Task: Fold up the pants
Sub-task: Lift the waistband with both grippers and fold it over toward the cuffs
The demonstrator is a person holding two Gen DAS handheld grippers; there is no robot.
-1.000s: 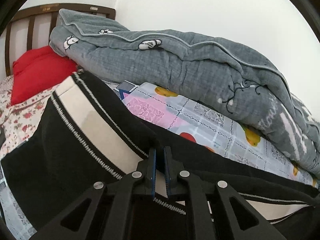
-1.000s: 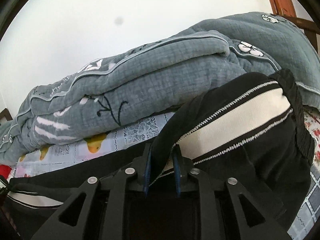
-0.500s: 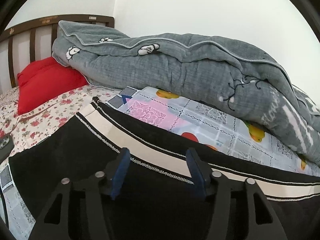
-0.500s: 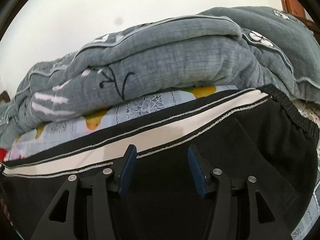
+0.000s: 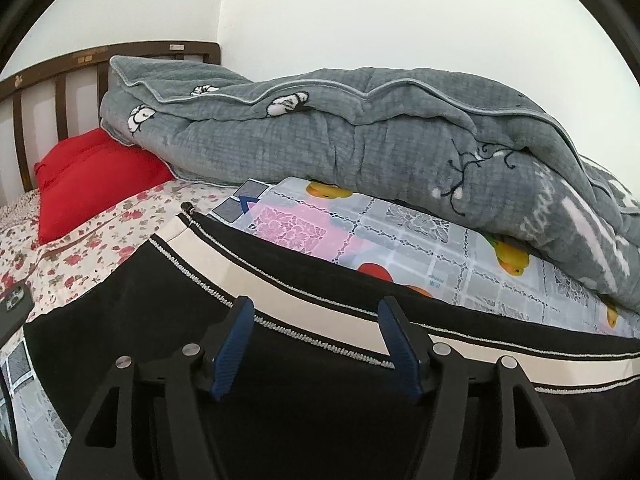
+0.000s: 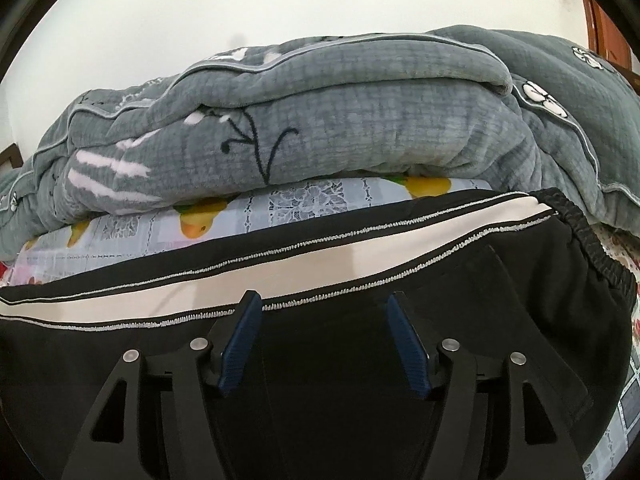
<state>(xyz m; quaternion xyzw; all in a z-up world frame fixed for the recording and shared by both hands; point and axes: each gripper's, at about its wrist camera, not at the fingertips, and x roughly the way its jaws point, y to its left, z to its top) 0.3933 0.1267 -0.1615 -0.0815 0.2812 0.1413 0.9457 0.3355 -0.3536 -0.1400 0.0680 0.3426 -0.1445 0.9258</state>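
The left claw (image 5: 314,316) hangs over the pants (image 5: 132,320) with its jaws opening; the blue pads (image 5: 236,336) stand apart on either side of the black cloth, gripping nothing. The cloth lies flat under and between them, and the cream stripe (image 5: 280,294) runs across just past the tips.

The right claw (image 6: 322,312) is likewise released, jaws opening, pads (image 6: 404,340) clear of the cloth. The pants (image 6: 500,320) spread below it, the stripe (image 6: 320,270) crossing just beyond the tips and the elastic waistband (image 6: 592,248) off to the right.

The pants lie along a patterned sheet (image 5: 420,248) on the bed. Behind them a grey quilt (image 5: 340,136) is heaped against the wall. In the left view a red pillow (image 5: 92,184) leans near the headboard (image 5: 60,80), on a floral sheet (image 5: 80,248).
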